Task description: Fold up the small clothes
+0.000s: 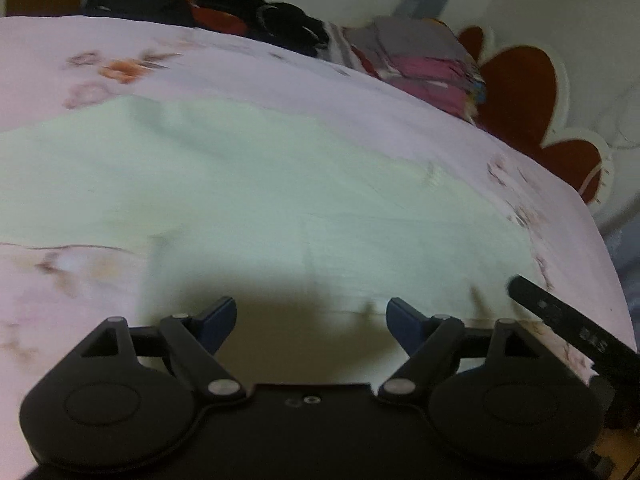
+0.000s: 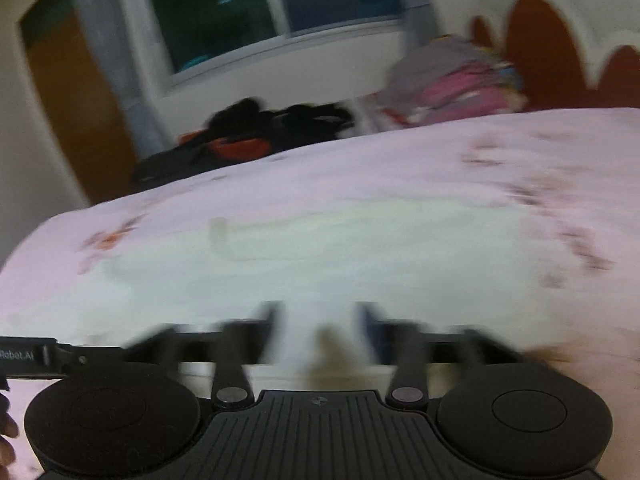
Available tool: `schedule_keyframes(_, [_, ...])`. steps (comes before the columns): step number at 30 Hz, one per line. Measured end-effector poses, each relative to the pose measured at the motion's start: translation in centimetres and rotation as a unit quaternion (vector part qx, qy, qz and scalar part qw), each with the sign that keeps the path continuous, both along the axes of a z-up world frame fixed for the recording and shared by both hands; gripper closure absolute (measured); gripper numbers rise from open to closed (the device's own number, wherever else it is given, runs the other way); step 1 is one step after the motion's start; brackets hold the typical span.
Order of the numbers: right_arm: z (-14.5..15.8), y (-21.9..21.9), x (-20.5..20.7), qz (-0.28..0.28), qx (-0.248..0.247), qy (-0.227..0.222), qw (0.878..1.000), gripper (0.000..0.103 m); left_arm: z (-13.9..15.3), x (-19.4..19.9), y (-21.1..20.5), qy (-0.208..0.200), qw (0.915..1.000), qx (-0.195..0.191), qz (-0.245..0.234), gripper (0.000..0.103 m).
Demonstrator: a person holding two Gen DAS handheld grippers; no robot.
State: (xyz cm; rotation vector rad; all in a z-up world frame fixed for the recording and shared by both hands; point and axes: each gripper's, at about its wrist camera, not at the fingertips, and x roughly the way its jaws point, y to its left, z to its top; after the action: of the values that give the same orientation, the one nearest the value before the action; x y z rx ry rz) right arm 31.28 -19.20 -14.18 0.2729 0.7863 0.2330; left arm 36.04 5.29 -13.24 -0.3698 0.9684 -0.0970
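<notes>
Pale green garment [image 1: 280, 200] flat on bed [image 1: 240, 64], long axis crosswise. Left gripper [image 1: 311, 322] spread, empty, at near hem. Right gripper [image 2: 320, 320] alongside, blurred, apparently spread.

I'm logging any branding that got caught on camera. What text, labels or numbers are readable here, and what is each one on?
"Robot.AI": white print, first letter cut off, on the black arm of the left gripper seen at the right wrist view's left edge.
Pale marks on the black arm of the right gripper at the left wrist view's lower right: too blurred to read.
Nothing else carries text.
</notes>
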Motion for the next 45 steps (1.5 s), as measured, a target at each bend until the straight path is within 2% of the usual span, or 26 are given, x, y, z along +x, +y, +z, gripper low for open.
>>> schedule_keyframes(1, [-0.1,-1.0,-0.5,-0.009,-0.014,-0.001,1.0,0.037,-0.3,0.3,-0.5,0.001,1.0,0.001,-0.005,0.022])
schedule_keyframes(2, [-0.3,-1.9,-0.9,-0.019,-0.024,0.0,1.0,0.037,-0.7,0.7,-1.1,0.003,0.9999,0.007,-0.008,0.027])
schedule_keyframes(3, [-0.4,-2.9,-1.4,-0.027,-0.027,0.003,0.999,0.037,-1.2,1.1,-1.5,0.007,0.9999,0.01,-0.008,0.034])
schedule_keyframes(5, [-0.9,-4.3,-1.9,-0.041,-0.024,0.013,0.999,0.037,-1.9,1.5,-1.8,0.001,0.9999,0.012,0.001,0.036])
schedule_keyframes(7, [-1.6,-5.1,-2.3,-0.052,-0.03,0.023,0.998,0.037,-1.9,1.5,-2.1,-0.004,0.9999,0.012,0.008,0.044])
schedule_keyframes(8, [-1.6,-5.7,-2.4,-0.057,-0.034,0.029,0.997,0.037,-1.9,1.7,-2.3,-0.006,0.9999,0.012,0.01,0.054])
schedule_keyframes(9, [-2.0,-6.0,-2.5,-0.06,-0.037,0.035,0.997,0.037,-1.9,1.7,-2.4,-0.009,0.9999,0.007,0.011,0.073])
schedule_keyframes(11, [-2.6,-6.3,-2.6,-0.067,-0.038,0.045,0.996,0.037,-2.2,1.8,-2.4,-0.012,0.9998,-0.016,0.005,0.092])
schedule_keyframes(15, [-3.2,-6.2,-2.4,-0.067,-0.041,0.054,0.995,0.037,-1.1,1.6,-2.3,-0.039,0.9986,-0.034,0.006,0.095])
schedule_keyframes(18, [-3.7,-5.5,-1.8,-0.061,-0.049,0.058,0.995,0.037,1.2,1.4,-1.4,-0.067,0.9949,-0.072,0.019,0.095])
schedule_keyframes(20, [-4.2,-5.2,-1.3,-0.062,-0.056,0.057,0.995,0.037,2.9,1.4,-0.9,-0.091,0.9922,-0.082,0.021,0.095])
schedule_keyframes(24, [-4.6,-5.0,0.0,-0.073,-0.057,0.053,0.994,0.037,5.6,1.3,0.8,-0.13,0.9875,-0.081,0.039,0.095])
schedule_keyframes(27, [-4.7,-4.9,0.8,-0.077,-0.056,0.05,0.994,0.037,5.8,1.2,2.7,-0.139,0.9865,-0.062,0.061,0.095])
schedule_keyframes(28, [-4.7,-4.8,1.0,-0.079,-0.055,0.048,0.994,0.038,5.5,1.2,3.3,-0.136,0.987,-0.054,0.068,0.095])
schedule_keyframes(30, [-4.7,-4.6,1.4,-0.076,-0.053,0.046,0.995,0.063,4.4,1.0,4.5,-0.119,0.9888,-0.042,0.079,0.095])
schedule_keyframes(32, [-4.7,-4.4,1.8,-0.073,-0.05,0.044,0.995,0.067,3.1,1.0,5.1,-0.103,0.9906,-0.032,0.085,0.095])
schedule_keyframes(35, [-4.6,-4.3,2.1,-0.072,-0.046,0.039,0.996,0.087,1.5,1.2,5.1,-0.088,0.9925,-0.016,0.083,0.095])
schedule_keyframes(36, [-4.6,-4.4,2.1,-0.073,-0.047,0.038,0.995,0.09,1.0,1.2,5.0,-0.085,0.9929,-0.008,0.082,0.095])
schedule_keyframes(43, [-4.6,-5.8,0.9,-0.102,-0.045,0.059,0.992,0.093,-1.2,1.1,5.5,-0.054,0.9945,0.005,0.09,0.095])
schedule_keyframes(44, [-4.5,-6.2,0.5,-0.099,-0.041,0.065,0.992,0.093,-1.5,1.1,5.6,-0.046,0.9949,0.01,0.089,0.094])
schedule_keyframes(45, [-4.3,-6.5,0.2,-0.098,-0.043,0.065,0.992,0.092,-1.7,1.1,5.7,-0.039,0.9952,0.017,0.088,0.088])
